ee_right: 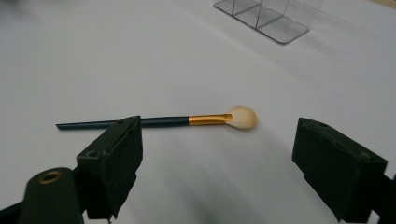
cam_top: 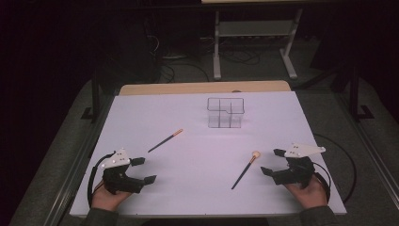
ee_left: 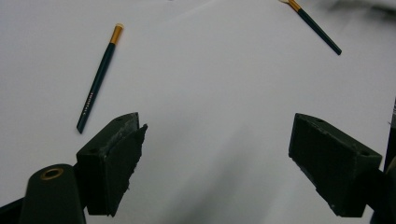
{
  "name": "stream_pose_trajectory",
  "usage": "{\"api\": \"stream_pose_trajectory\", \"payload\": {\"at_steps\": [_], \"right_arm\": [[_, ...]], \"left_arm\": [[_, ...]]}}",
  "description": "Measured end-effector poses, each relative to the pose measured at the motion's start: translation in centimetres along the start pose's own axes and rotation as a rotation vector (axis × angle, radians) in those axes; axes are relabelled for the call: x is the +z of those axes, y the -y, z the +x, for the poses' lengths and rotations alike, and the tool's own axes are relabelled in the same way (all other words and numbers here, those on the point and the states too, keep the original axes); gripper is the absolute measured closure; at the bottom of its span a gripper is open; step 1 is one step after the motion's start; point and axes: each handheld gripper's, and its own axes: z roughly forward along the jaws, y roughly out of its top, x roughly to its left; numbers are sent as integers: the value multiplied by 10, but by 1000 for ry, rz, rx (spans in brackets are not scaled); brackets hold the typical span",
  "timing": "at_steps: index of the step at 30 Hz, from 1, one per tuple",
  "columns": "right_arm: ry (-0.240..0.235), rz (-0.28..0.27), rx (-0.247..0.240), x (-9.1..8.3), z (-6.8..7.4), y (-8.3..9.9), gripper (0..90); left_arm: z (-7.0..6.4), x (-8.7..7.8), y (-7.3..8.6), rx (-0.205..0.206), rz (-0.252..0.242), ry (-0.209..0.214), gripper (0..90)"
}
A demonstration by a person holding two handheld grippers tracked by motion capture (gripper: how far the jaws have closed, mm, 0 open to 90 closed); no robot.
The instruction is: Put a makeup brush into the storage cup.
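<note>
Two makeup brushes lie flat on the white table (cam_top: 197, 188), both on the near side of the clear organizer (cam_top: 225, 113) that stands toward the far edge. The fluffy brush (cam_top: 244, 170) rests near-right of the organizer, its pale head pointing toward it; the thin brush (cam_top: 164, 140) lies near-left of the organizer, well apart from the first.

Neither brush is held. The right gripper (cam_top: 274, 162) sits just beside the fluffy brush with its jaws spread wide; in the right gripper view the brush (ee_right: 159, 122) lies crosswise ahead of those jaws. The left gripper (cam_top: 143, 170) is likewise wide open, near the thin brush (ee_left: 99, 78) but not touching it.

Judging by this, the work is at its opening step: reaching for a brush. The next move likely calls for lowering the right gripper so the jaws straddle the dark handle, closing on it, then lifting and tipping it upright over an organizer compartment.
</note>
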Motion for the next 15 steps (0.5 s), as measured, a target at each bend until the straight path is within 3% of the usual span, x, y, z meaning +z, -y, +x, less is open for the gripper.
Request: {"api": "stream_pose_trajectory", "payload": {"at_steps": [15], "right_arm": [[-8, -13, 9, 0, -3, 1, 153]], "left_arm": [[2, 2, -14, 26, 15, -9, 178]]}}
